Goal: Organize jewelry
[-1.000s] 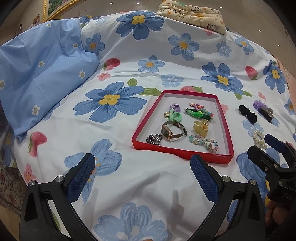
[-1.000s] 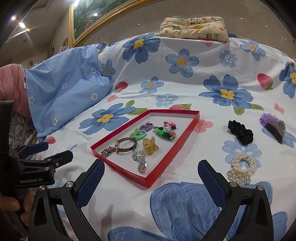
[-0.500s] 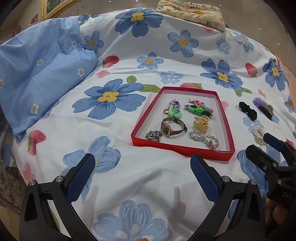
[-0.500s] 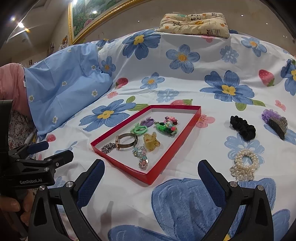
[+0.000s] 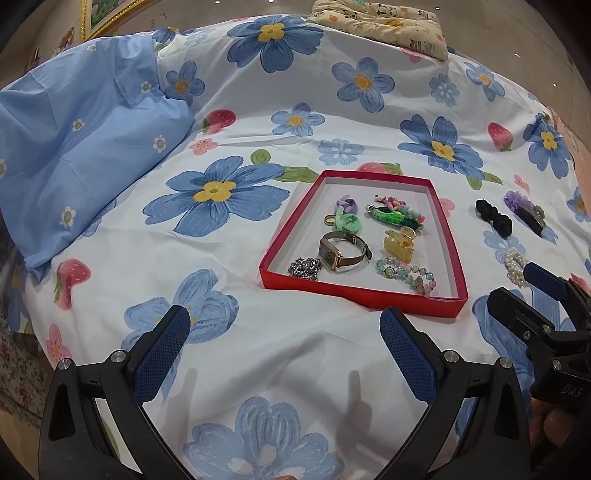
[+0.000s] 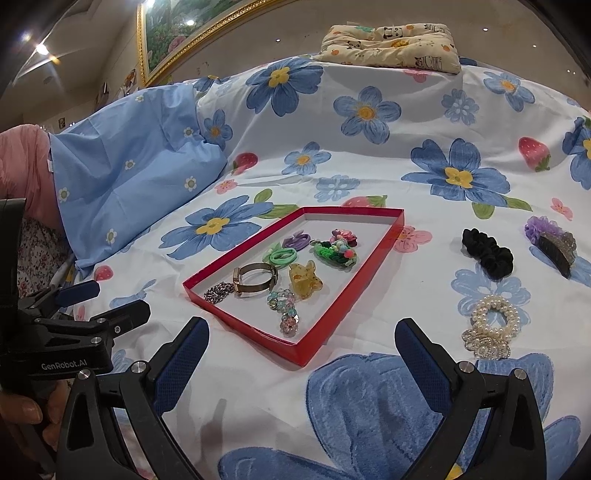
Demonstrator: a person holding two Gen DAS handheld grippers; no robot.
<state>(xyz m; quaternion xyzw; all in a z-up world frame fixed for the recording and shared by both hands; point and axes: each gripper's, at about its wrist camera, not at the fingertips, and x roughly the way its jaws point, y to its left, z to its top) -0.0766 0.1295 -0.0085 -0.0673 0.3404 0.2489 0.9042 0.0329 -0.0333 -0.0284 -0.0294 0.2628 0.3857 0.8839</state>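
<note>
A shallow red tray (image 5: 280, 236) (image 6: 343, 306) lies on the flowered bedsheet and holds a watch (image 5: 341, 253) (image 6: 255, 278), a silver chain (image 5: 304, 267), a beaded bracelet (image 5: 404, 275), a yellow claw clip (image 5: 399, 242), green and purple rings and a green braided piece. Right of the tray lie a black scrunchie (image 6: 487, 253) (image 5: 493, 219), a purple hair clip (image 6: 552, 240) and a pearl bracelet (image 6: 489, 326) (image 5: 515, 264). My left gripper (image 5: 284, 350) is open and empty, in front of the tray. My right gripper (image 6: 301, 356) is open and empty, in front of the tray's near corner.
A blue pillow (image 5: 70, 147) lies at the left. A small patterned cushion (image 6: 391, 46) sits at the far edge of the bed. A framed picture (image 6: 177, 33) hangs on the wall behind.
Both grippers have pulled back a little from the tray, so the scene sits slightly farther away. Both stay open. No item has moved.
</note>
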